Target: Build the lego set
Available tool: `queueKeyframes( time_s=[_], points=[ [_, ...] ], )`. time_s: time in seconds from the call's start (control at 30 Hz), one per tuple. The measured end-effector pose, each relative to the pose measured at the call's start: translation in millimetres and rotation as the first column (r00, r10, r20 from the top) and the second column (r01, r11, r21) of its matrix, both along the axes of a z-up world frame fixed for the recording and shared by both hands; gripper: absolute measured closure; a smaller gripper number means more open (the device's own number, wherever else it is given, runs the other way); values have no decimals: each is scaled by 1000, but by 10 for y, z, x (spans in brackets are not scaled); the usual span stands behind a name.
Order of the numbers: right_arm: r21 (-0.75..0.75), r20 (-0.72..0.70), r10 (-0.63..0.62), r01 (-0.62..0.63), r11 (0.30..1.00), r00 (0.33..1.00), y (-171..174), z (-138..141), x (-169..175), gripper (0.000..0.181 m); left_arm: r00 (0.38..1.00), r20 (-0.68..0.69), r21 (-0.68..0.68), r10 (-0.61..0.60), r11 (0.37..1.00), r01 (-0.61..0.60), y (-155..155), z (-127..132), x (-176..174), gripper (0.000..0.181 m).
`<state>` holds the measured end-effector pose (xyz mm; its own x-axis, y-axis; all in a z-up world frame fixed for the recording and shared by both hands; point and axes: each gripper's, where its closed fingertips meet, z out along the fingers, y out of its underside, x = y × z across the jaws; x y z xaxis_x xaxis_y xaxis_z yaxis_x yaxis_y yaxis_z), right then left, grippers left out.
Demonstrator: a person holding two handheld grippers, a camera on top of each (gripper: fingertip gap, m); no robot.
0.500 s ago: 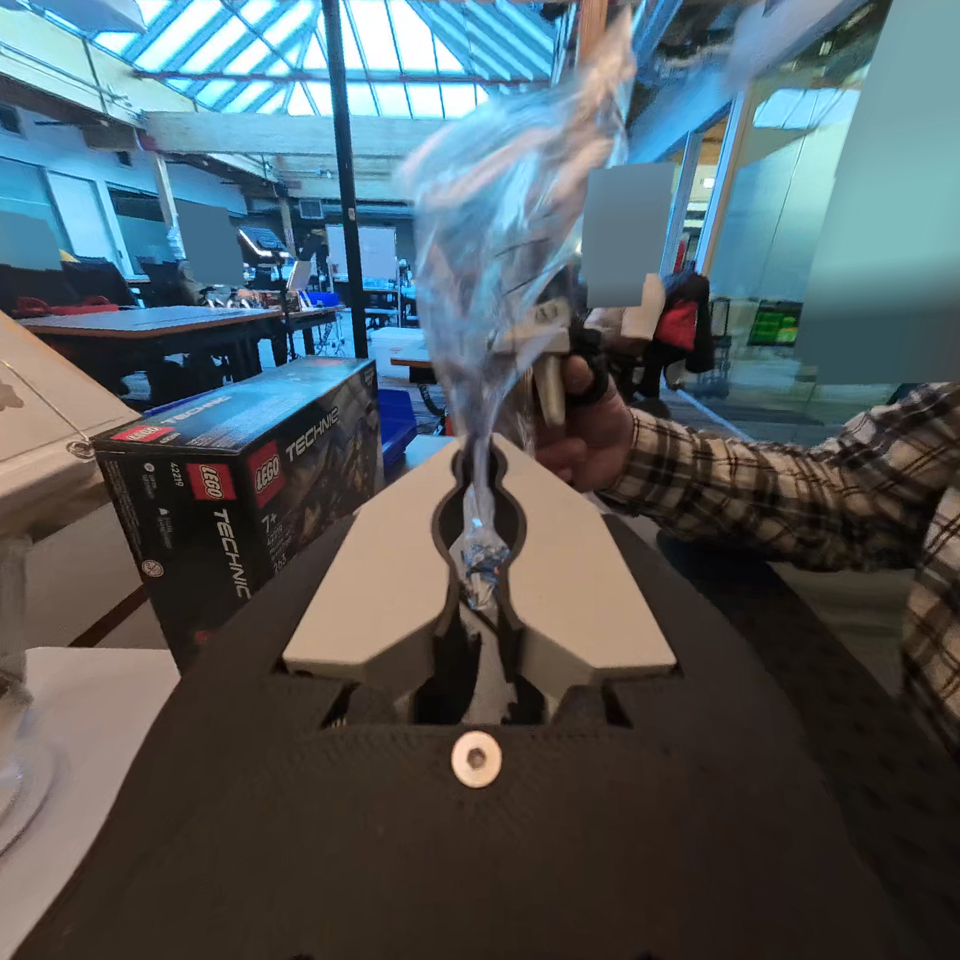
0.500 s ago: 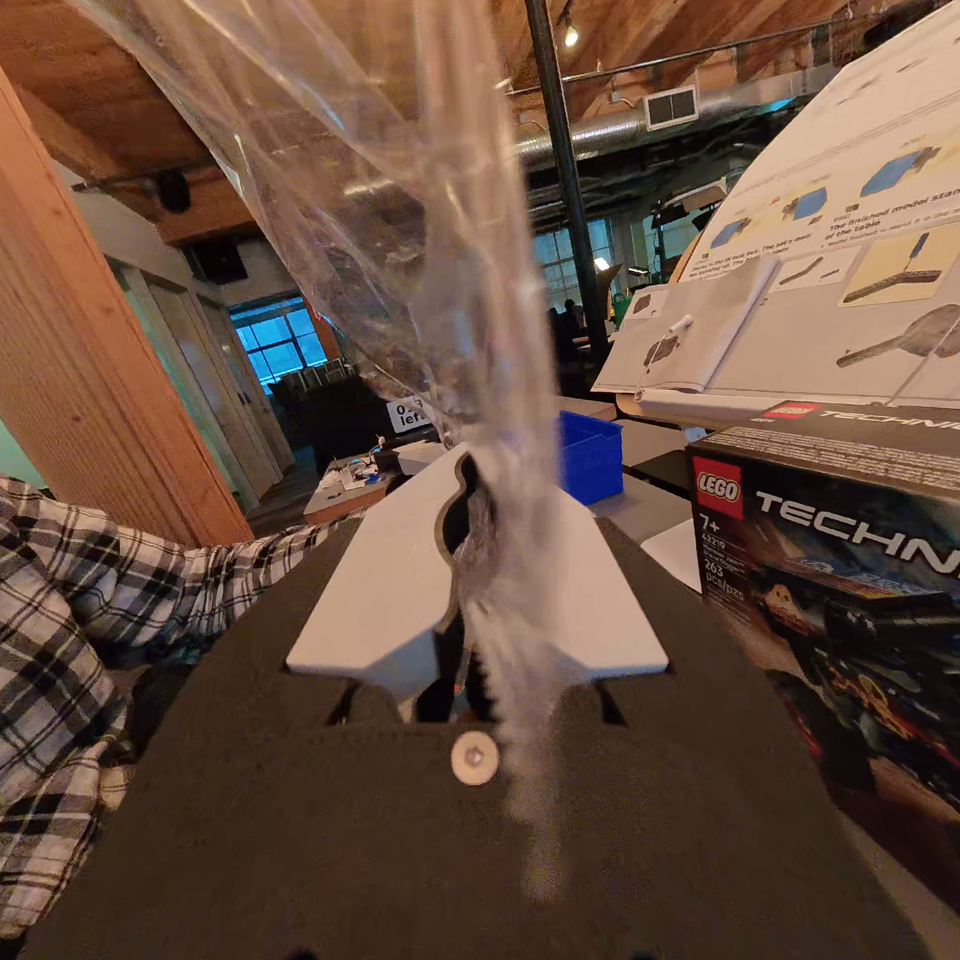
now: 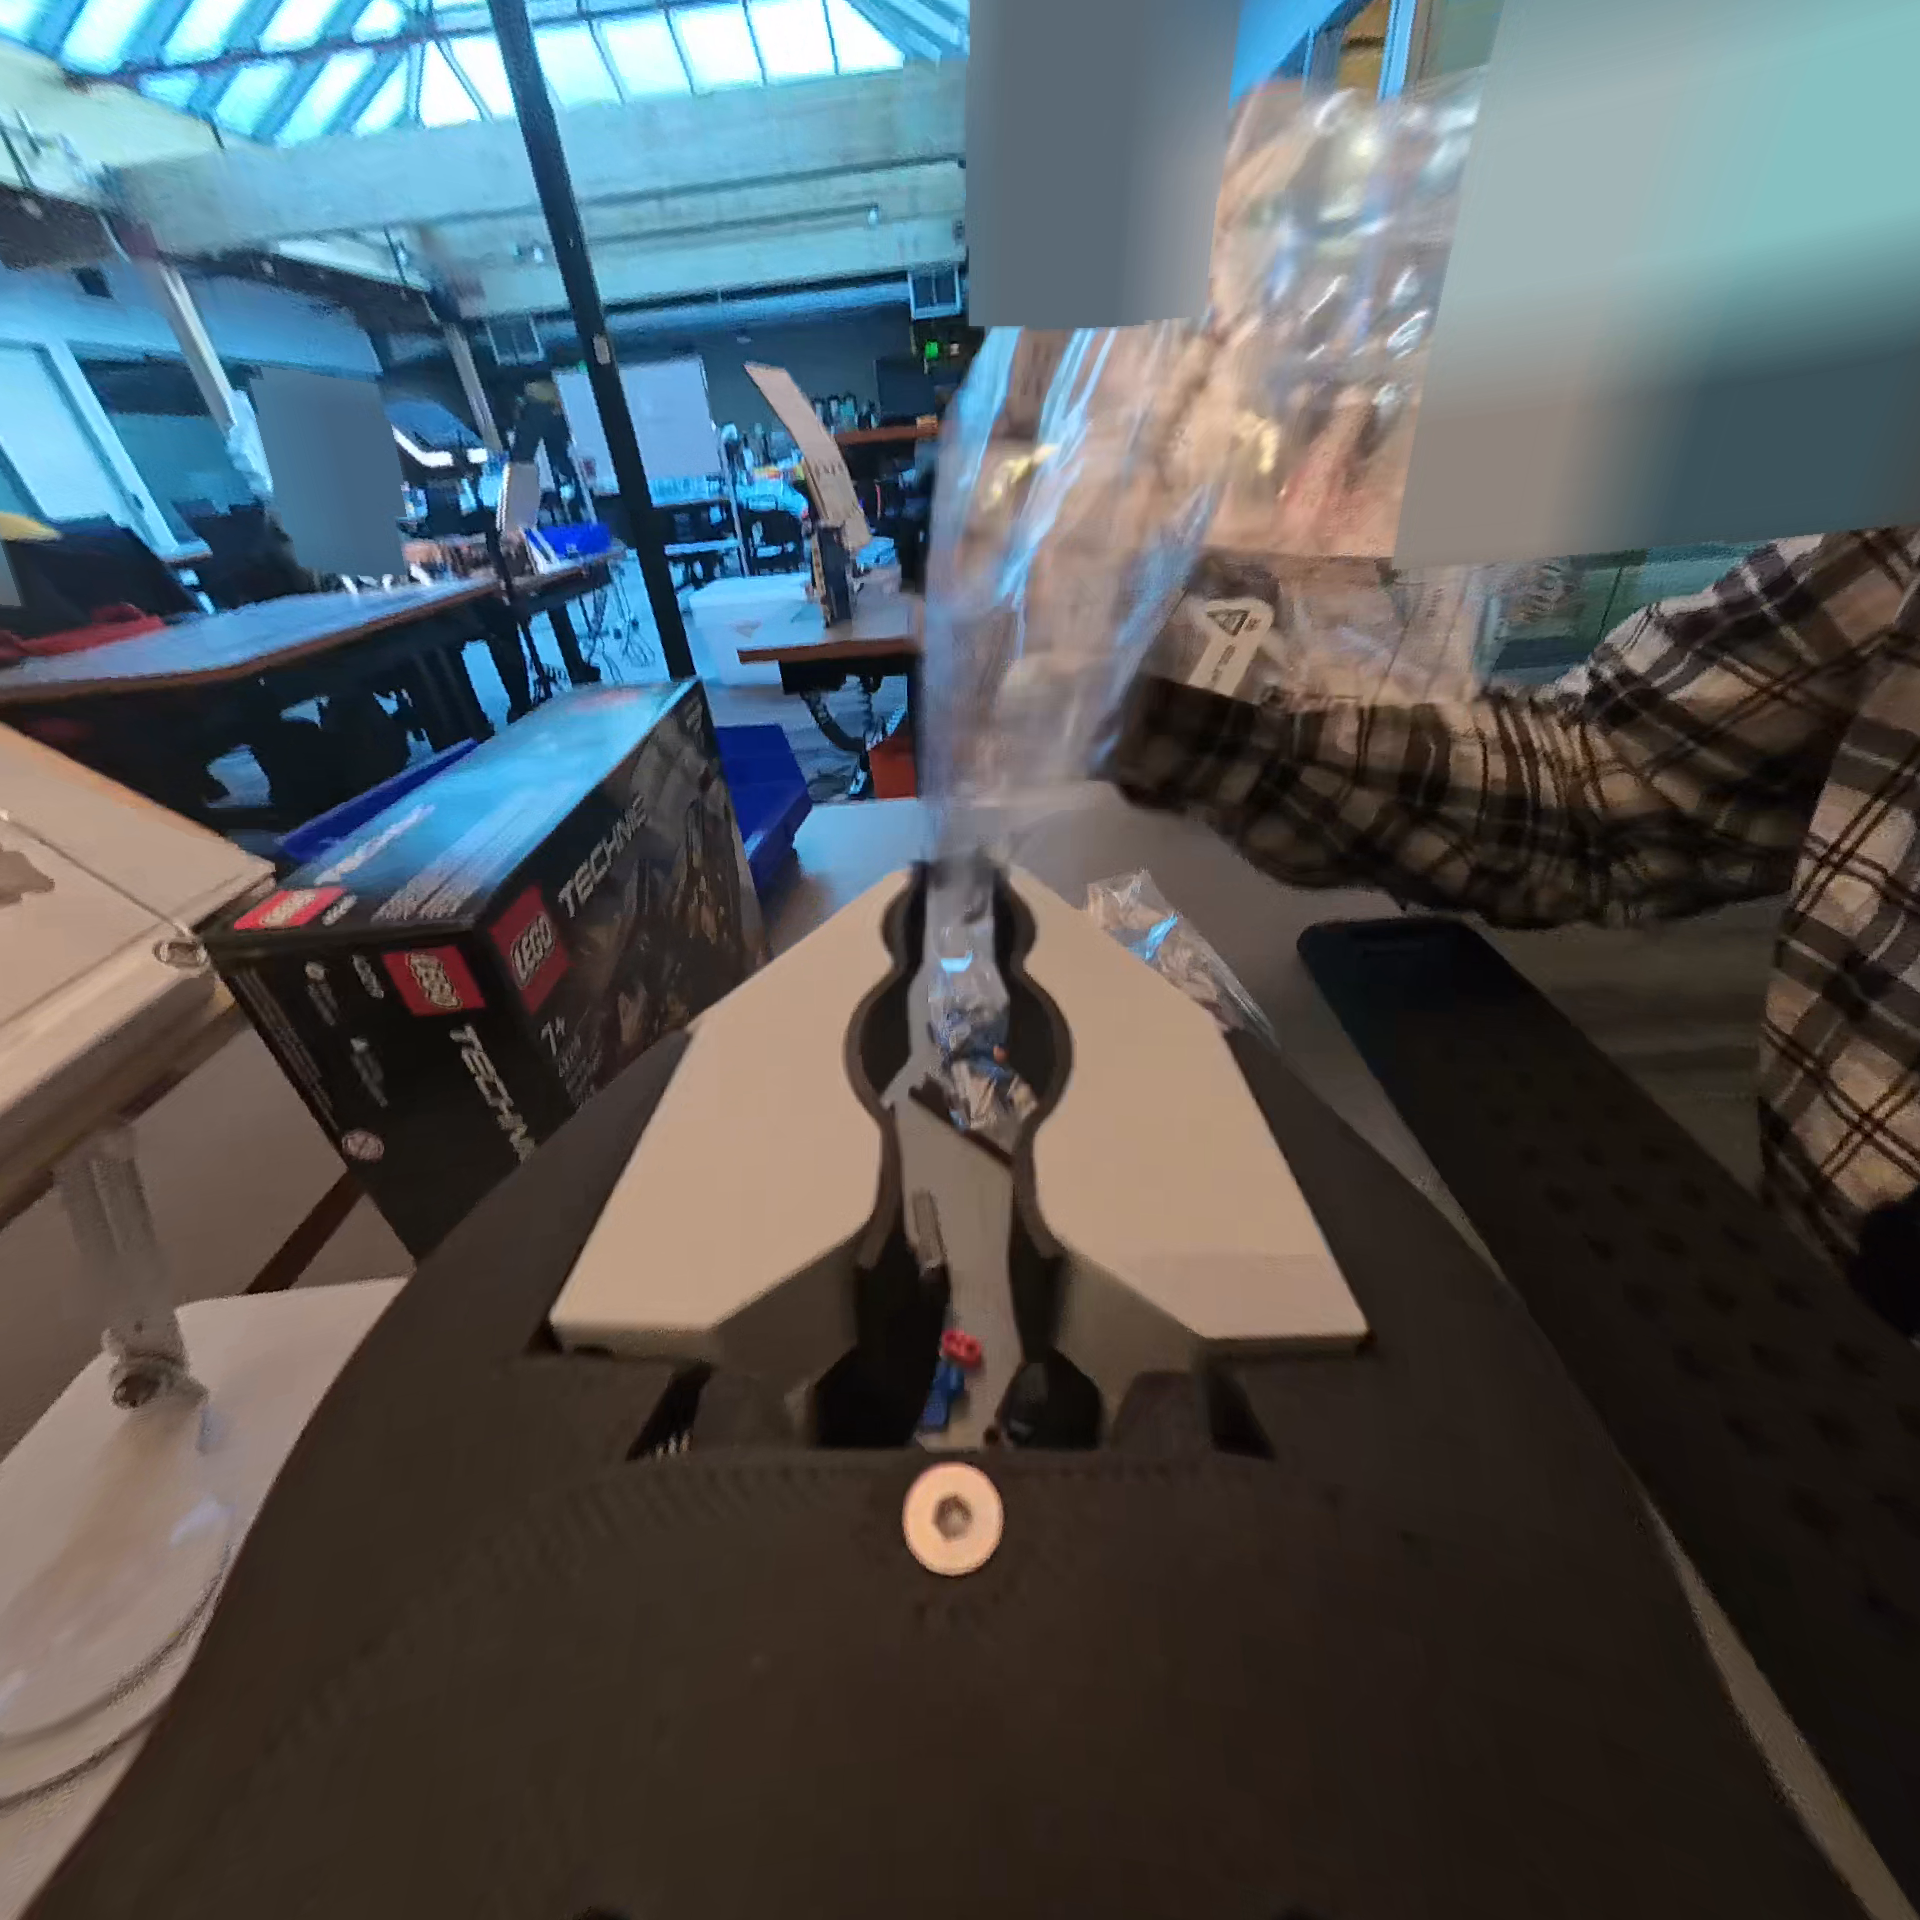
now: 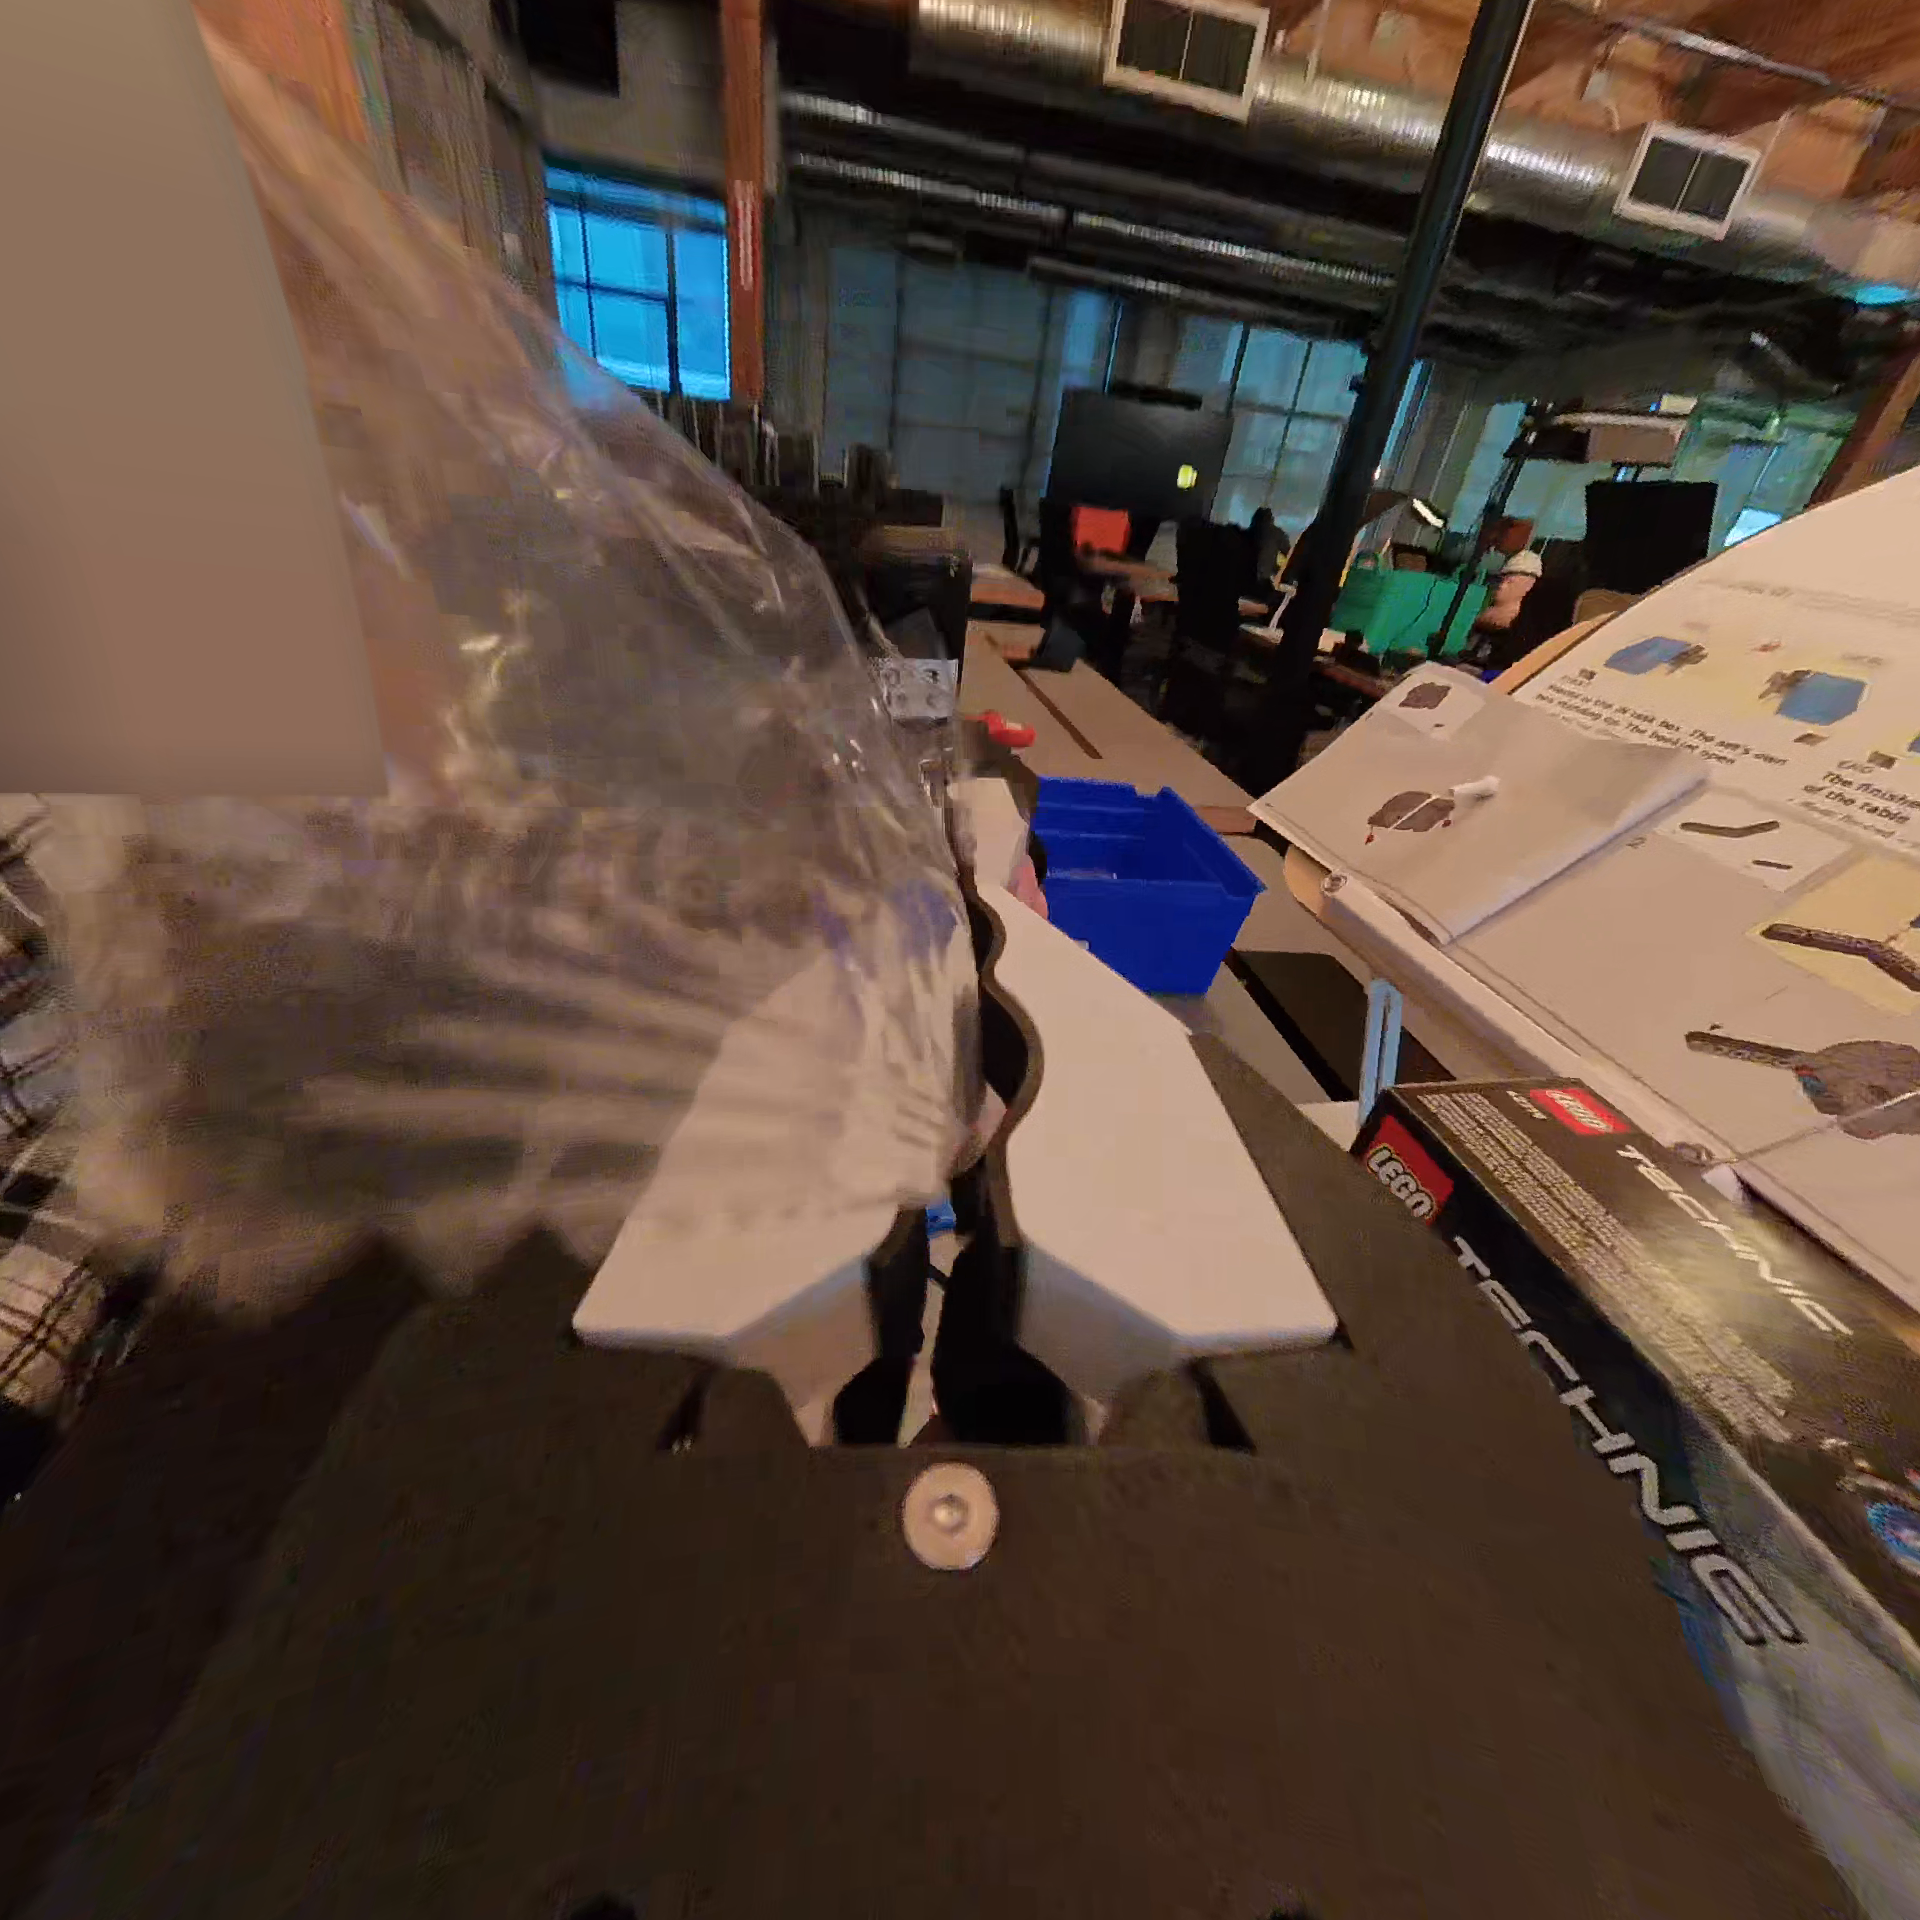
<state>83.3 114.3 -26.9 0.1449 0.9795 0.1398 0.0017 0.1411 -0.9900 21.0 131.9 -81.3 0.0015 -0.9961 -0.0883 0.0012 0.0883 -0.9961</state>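
While both grippers' fingers [image 3: 790,1122] pinch clear bag [image 3: 1049,582], bag [image 4: 582,831] stretches up between them.

The plastic bag [image 3: 1049,582] is clear, the set box [image 3: 499,966] black with red logo patches, the bin [image 4: 1138,894] bright blue, the sleeve [image 3: 1507,758] plaid (black on white), the grippers' bodies black with pale grey fingers [image 3: 748,1143].

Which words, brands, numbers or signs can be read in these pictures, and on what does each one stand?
I do not copy out writing; these things bear it:
Black set box: red logo patches, white lettering and small numbers on its top and side.
Open instruction booklet: only pictures can be made out.
Printed board behind it: short captions, mostly blurred.
Clear plastic bag: none visible.
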Motion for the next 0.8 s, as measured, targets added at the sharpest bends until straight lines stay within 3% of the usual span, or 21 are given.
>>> queueKeyframes(
  time_s=[0.07,0.1,0.13,0.23,0.33,0.4,0.47,0.5,0.53,0.57,0.6,0.63,0.7,0.77,0.8],
  points=[
    [29,144,-36,32,999,989,45,-10,-39,181,999,-32,-10,29,1000,-29,69,-87,-48,152],
    [52,248,-71,60,997,966,90,-50,-42,181,997,-50,-44,53,998,-55,131,-132,-83,129],
    [75,359,-104,82,994,927,131,-100,-38,181,995,-80,-75,53,995,-59,158,-195,-122,117],
    [160,613,-159,76,984,774,181,-165,-58,181,990,-118,-112,73,990,-86,252,-307,-257,119],
    [184,824,-167,22,983,542,232,-365,-115,181,992,-100,-140,83,985,-97,333,-301,-312,124],
    [161,896,-150,9,987,417,283,-472,-141,181,990,-114,-131,78,987,-93,329,-334,-285,124],
    [140,962,-130,-26,990,239,296,-675,-101,181,989,-130,-133,70,987,-88,320,-383,-248,126],
    [124,970,-109,-53,991,216,270,-703,-155,181,988,-139,-141,61,987,-81,309,-416,-229,127],
    [100,967,-85,-51,994,240,256,-680,-251,181,987,-152,-142,60,986,-82,308,-454,-214,127],
    [102,972,-93,-33,994,214,311,-695,-261,181,985,-160,-136,70,986,-92,321,-486,-200,127],
    [106,984,-101,-31,994,145,361,-757,-198,181,983,-169,-138,67,986,-91,319,-523,-184,127],
    [91,988,-85,-41,995,129,358,-786,-202,181,982,-181,-144,55,986,-82,302,-558,-166,127],
    [31,978,-23,-39,999,206,311,-763,-372,181,981,-189,-147,48,986,-77,297,-595,-145,127],
    [33,996,-30,-38,999,79,400,-937,-247,181,977,-210,-154,40,985,-74,306,-651,-124,127],
    [34,996,-31,-28,999,89,425,-929,-260,181,976,-216,-153,40,985,-74,312,-664,-116,127]
  ],
)
